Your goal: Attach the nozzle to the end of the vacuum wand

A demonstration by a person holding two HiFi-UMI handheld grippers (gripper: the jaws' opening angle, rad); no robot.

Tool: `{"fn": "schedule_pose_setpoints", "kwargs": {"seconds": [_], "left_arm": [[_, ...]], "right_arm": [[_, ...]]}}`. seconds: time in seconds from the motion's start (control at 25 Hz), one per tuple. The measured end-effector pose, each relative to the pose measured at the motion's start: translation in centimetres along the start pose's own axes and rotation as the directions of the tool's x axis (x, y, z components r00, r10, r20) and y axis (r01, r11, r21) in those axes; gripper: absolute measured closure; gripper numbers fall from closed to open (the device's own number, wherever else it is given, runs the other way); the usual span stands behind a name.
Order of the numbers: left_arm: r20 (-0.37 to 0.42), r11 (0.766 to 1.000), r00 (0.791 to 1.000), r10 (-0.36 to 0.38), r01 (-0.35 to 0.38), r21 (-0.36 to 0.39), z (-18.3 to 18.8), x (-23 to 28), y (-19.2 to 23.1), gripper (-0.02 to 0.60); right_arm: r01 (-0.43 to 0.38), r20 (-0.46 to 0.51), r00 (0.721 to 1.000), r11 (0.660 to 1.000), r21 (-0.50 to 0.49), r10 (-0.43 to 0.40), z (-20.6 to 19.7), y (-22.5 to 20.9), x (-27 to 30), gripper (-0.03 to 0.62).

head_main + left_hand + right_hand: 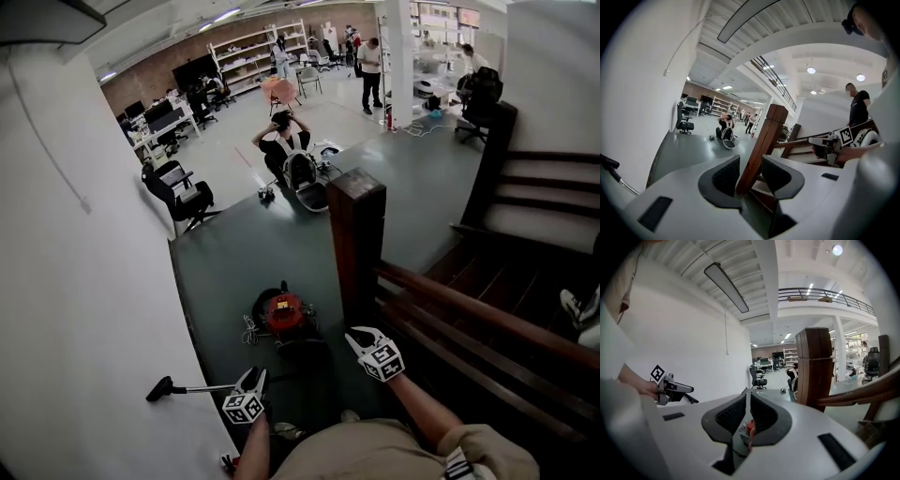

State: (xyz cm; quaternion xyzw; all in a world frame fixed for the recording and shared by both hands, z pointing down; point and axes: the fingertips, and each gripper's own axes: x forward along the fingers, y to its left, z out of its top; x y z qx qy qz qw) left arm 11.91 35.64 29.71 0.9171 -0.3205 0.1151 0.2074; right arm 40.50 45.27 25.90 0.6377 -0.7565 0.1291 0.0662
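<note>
A red canister vacuum (284, 314) stands on the grey floor ahead of me, beside the wooden post. A thin wand (202, 387) with a black nozzle (159, 388) at its left end lies close to the white wall. My left gripper (246, 394) hovers at the wand's right end, jaws apart with nothing between them (751, 164); the wand (616, 174) shows only at that view's left edge. My right gripper (375, 352) hangs to the right of the vacuum, its pads closed together and empty (748, 401). A bit of the red vacuum (750, 427) shows below them.
A dark wooden newel post (356, 244) and handrail (469, 314) with stairs fill the right side. The white wall (84, 281) runs along the left. Farther off, a person crouches on the floor (286, 141) near an office chair (183, 197). Another person (858, 105) stands by the stairs.
</note>
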Motion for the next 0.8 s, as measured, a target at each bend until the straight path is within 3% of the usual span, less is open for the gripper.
{"fn": "schedule_pose_setpoints", "kwargs": {"seconds": [0.8], "left_arm": [[-0.017, 0.991, 0.991, -0.136, 0.136, 0.006, 2.0, 5.2, -4.0, 0.426]], "right_arm": [[0.067, 0.088, 0.994, 0.998, 0.023, -0.068, 3.6, -2.1, -2.6, 0.565]]}}
